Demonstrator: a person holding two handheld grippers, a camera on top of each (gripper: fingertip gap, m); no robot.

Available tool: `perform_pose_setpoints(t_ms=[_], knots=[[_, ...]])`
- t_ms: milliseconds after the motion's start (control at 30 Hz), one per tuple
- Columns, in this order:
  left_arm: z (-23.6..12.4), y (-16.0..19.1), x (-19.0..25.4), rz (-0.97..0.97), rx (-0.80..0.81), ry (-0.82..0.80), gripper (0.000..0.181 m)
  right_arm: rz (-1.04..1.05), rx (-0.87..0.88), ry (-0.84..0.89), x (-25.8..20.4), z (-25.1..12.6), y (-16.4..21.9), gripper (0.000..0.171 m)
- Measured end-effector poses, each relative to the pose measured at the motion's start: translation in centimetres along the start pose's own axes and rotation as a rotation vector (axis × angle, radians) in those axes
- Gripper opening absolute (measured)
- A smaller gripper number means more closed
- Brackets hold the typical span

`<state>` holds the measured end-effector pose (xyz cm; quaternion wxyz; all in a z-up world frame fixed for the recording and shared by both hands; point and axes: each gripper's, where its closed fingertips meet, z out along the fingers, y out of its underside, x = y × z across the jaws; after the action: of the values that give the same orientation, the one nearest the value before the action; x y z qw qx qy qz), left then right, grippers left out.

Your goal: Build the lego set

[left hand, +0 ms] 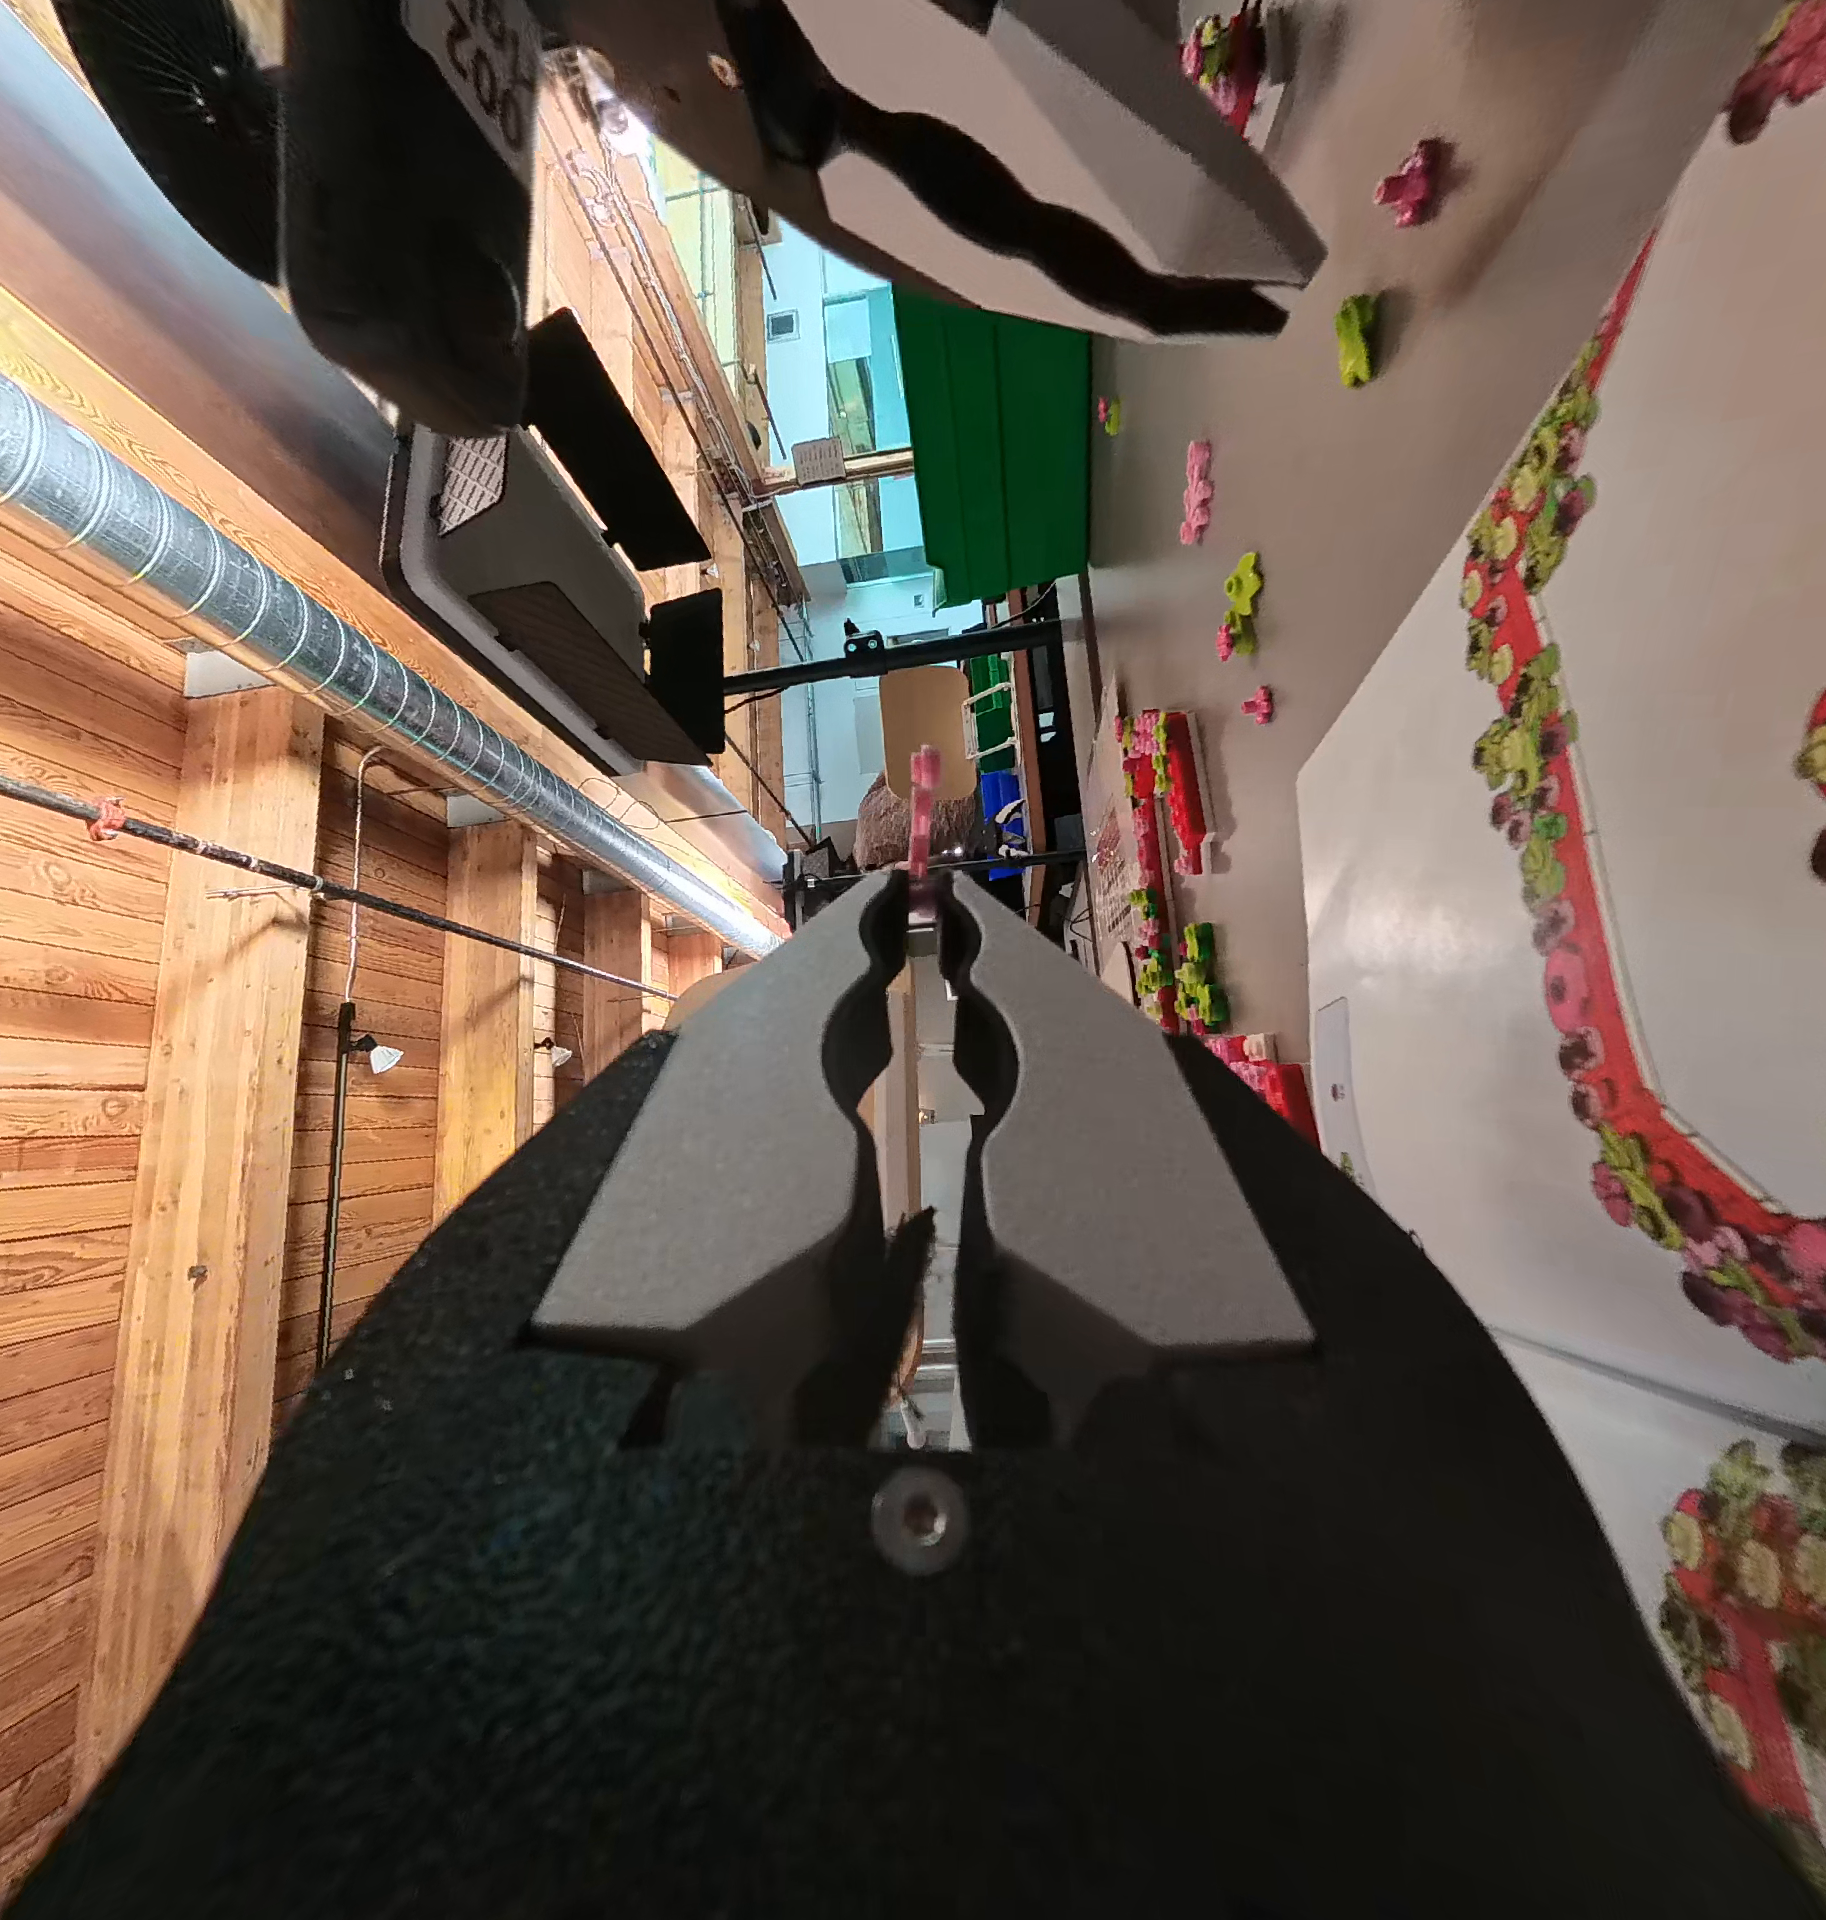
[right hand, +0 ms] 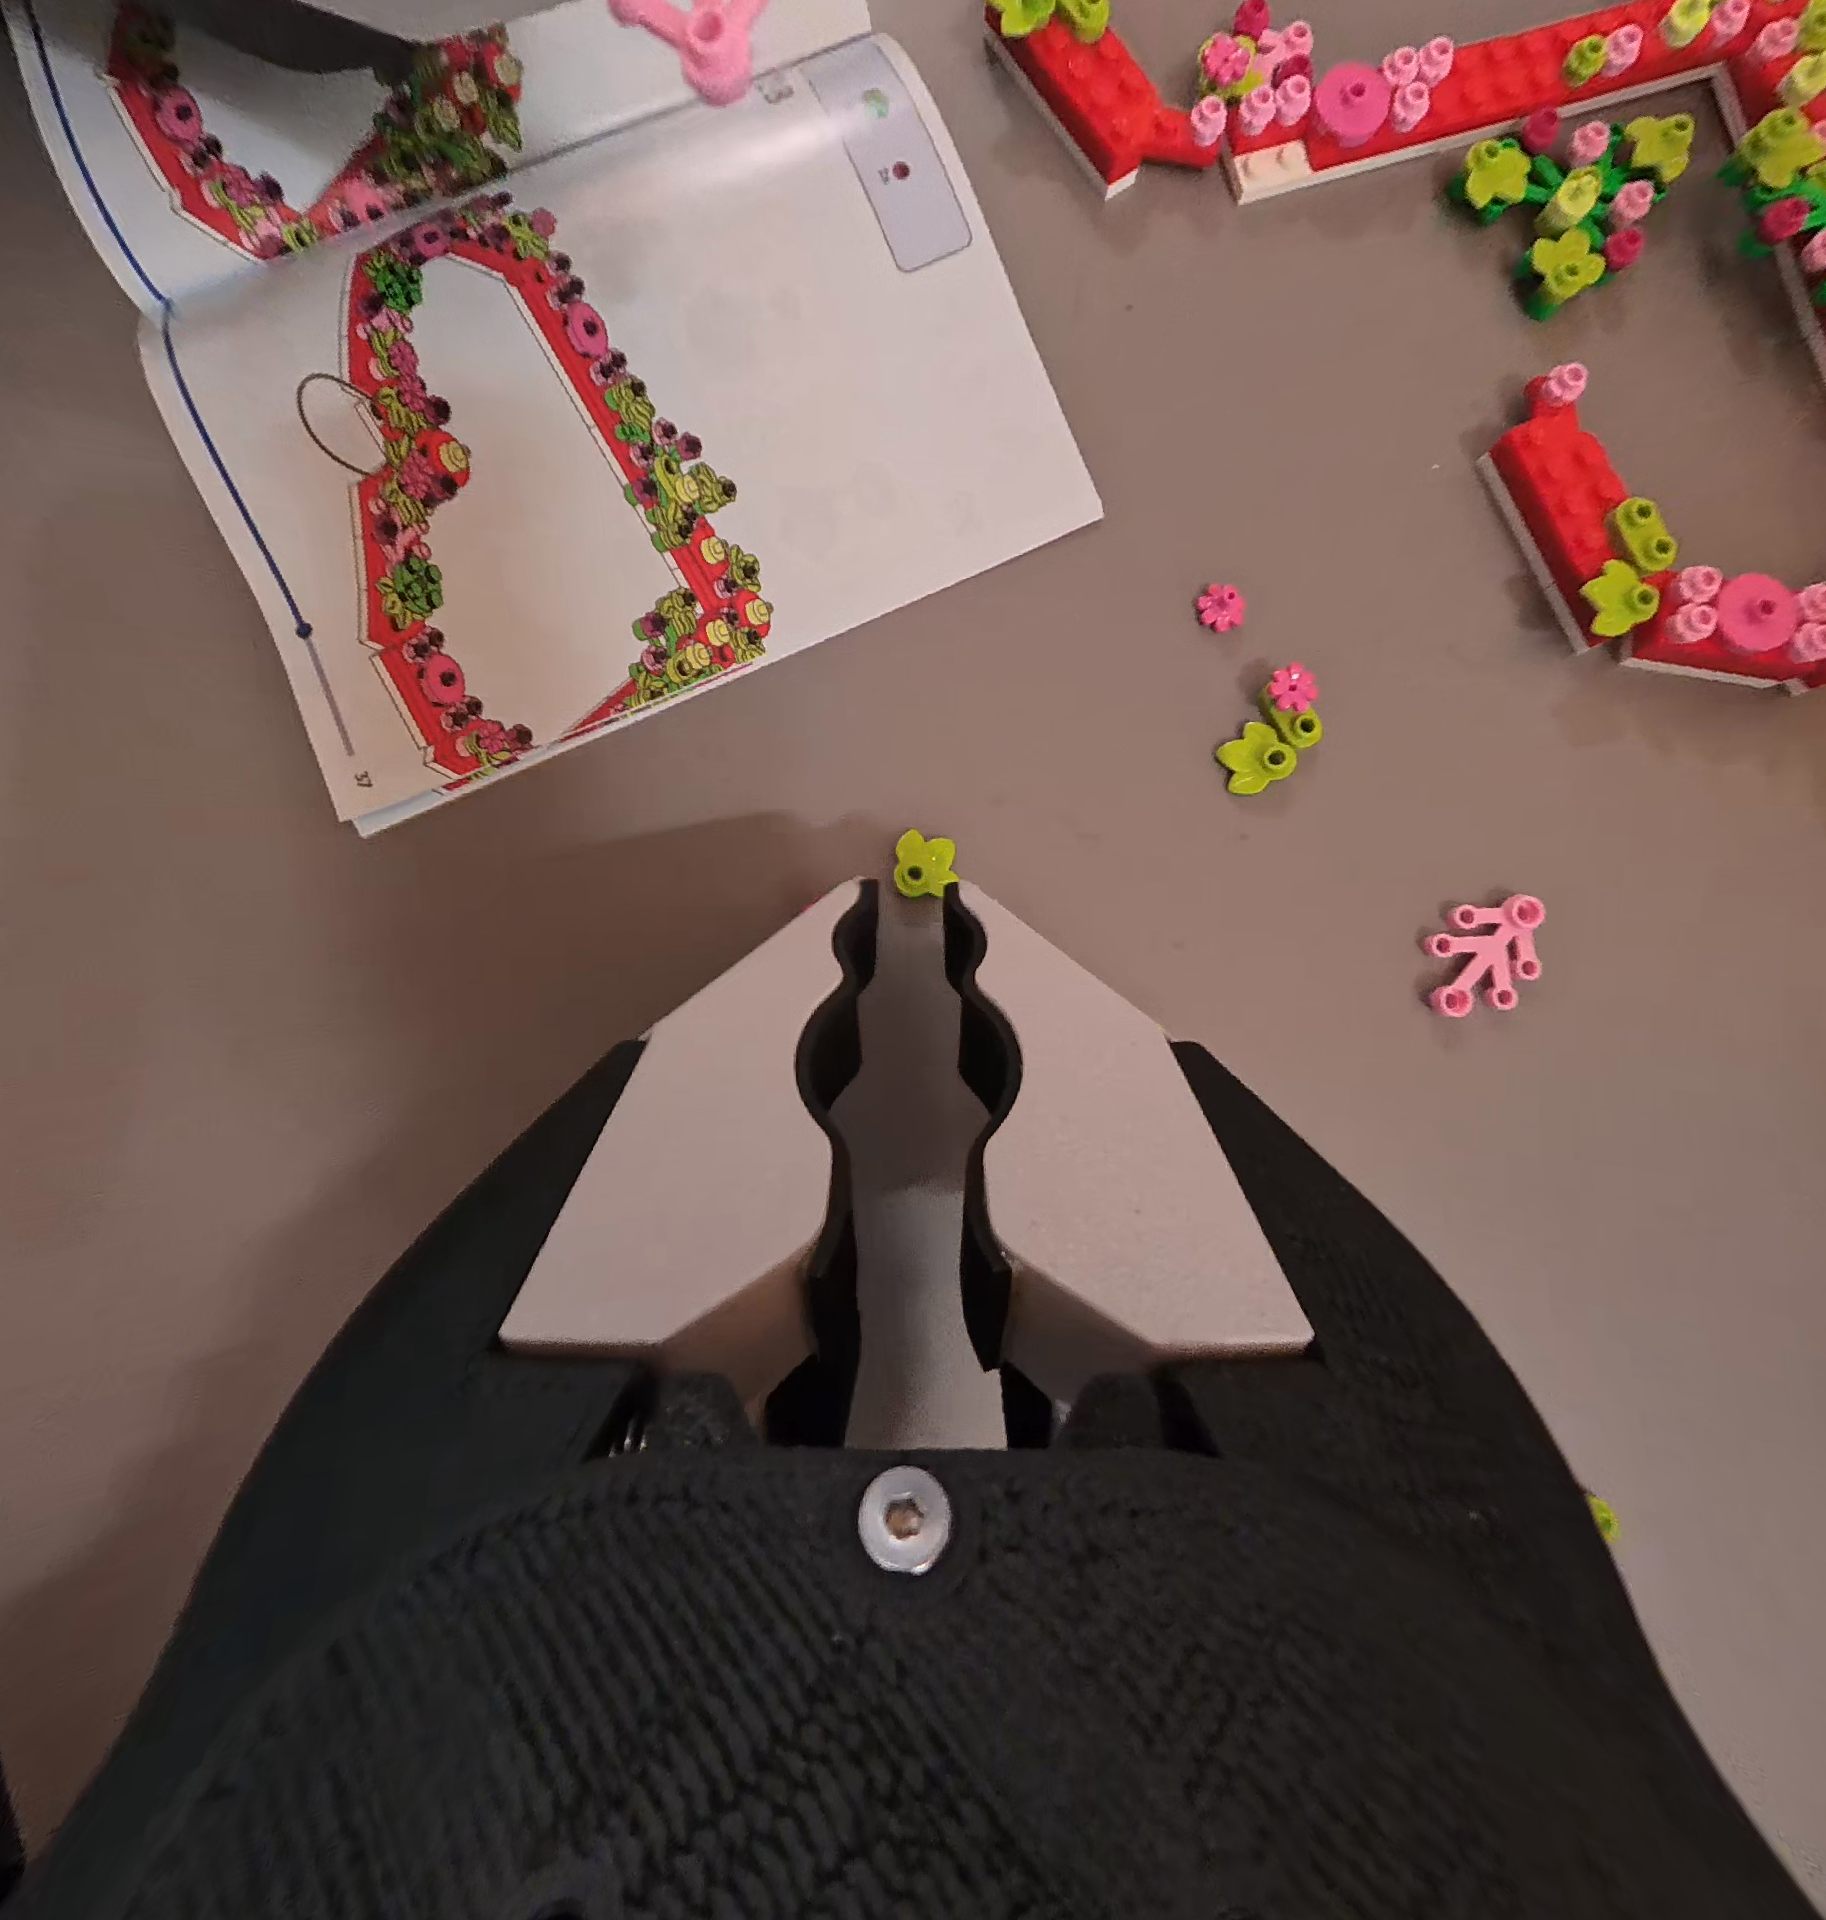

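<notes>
My left gripper (left hand: 922,891) is raised off the table and shut on a small pink branch piece (left hand: 924,805) that sticks out past its tips. That piece also shows at the top of the right wrist view (right hand: 706,42), above the open instruction booklet (right hand: 867,416). My right gripper (right hand: 909,896) points down at the grey table with its jaws a narrow gap apart and nothing between them. A lime flower piece (right hand: 924,862) lies on the table right at its tips. The right gripper also shows at the top of the left wrist view (left hand: 1278,301).
Red frame sections with flowers lie at the far right (right hand: 1460,99) and right (right hand: 1569,509). Loose pieces sit between them and my right gripper: a pink flower (right hand: 1218,606), a lime and pink cluster (right hand: 1270,732), a pink branch piece (right hand: 1485,951).
</notes>
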<state>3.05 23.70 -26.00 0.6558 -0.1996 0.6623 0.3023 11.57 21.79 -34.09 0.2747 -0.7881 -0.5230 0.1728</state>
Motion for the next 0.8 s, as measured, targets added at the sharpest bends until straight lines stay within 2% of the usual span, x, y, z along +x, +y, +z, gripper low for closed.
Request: perform_pose_setpoints(t_ms=[33,333,467,600,800], knots=[[0.0,0.0,0.0,-0.007,0.002,0.0,0.003,0.017,0.006,-0.012,0.0,0.0,0.0,0.013],[0.0,0.0,0.0,-0.03,0.003,0.004,0.003,0.031,0.048,-0.015,0.2,0.0,-0.5,0.018],[-0.1,-0.3,-0.1,-0.042,0.013,0.002,0.003,-0.043,0.181,0.002,-0.2,-0.9,-3.0,0.019],[-0.2,-1.9,-0.2,-0.055,0.07,0.0,0.003,-0.157,0.396,-0.011,-2.3,-2.5,-6.8,0.02],[-0.3,-3.2,-0.1,-0.063,0.115,0.004,0.003,-0.196,0.439,-0.031,-3.7,-2.8,-7.9,0.015]])
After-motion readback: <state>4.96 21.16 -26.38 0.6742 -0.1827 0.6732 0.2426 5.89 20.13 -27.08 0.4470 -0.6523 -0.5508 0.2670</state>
